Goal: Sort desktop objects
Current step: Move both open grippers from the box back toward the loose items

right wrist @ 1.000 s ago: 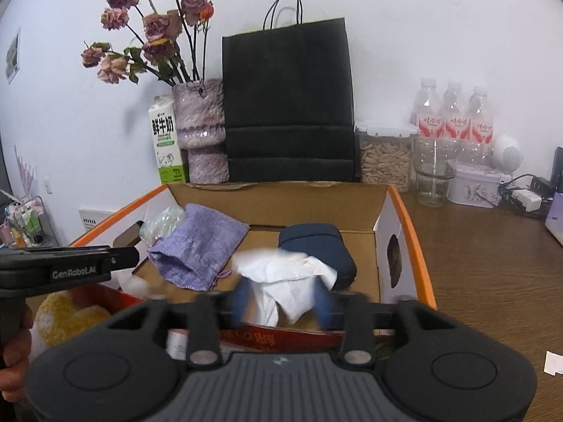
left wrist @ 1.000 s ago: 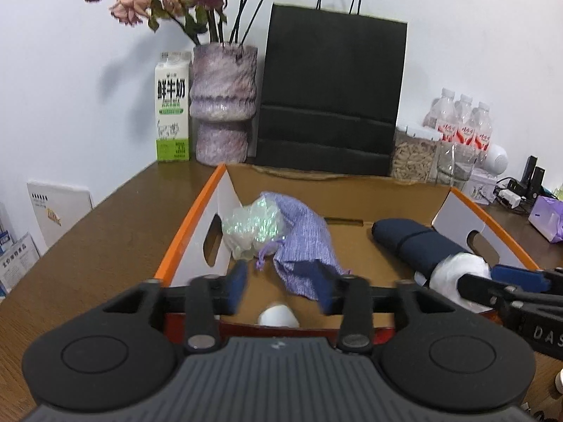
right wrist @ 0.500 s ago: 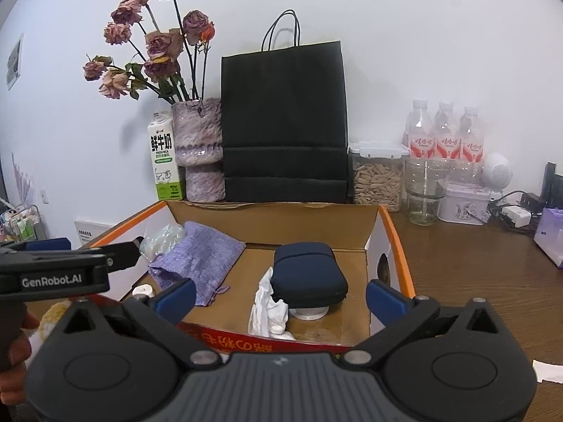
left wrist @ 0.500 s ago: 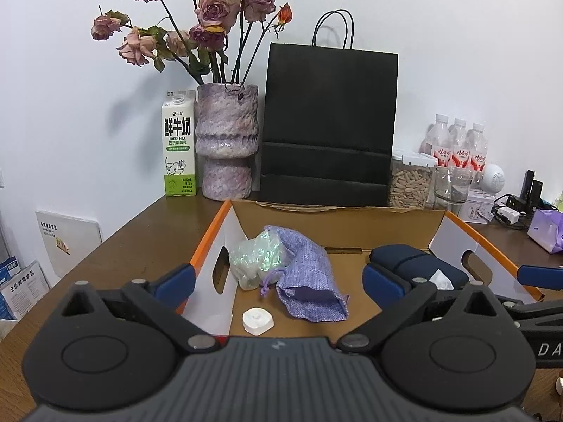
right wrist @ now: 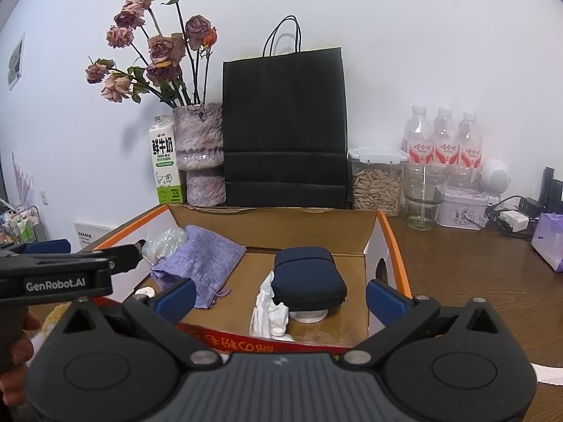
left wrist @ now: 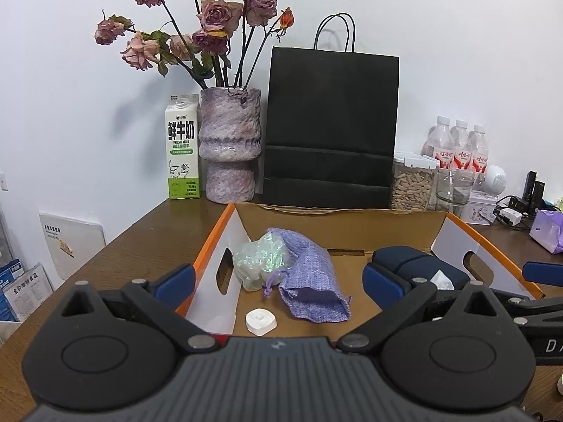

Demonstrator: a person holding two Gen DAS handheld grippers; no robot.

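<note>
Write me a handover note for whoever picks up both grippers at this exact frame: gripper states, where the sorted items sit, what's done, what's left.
Left gripper: open, empty, held at the near edge of the cardboard box.
Right gripper: open, empty, at the same box's near edge.
In the box: purple cloth pouch beside an iridescent plastic bag on the left, small white round piece near the front, navy case on the right with crumpled white tissue against it.
Done: these five items are boxed.
Left: a yellow fuzzy item shows by the box's left; probably next.
</note>
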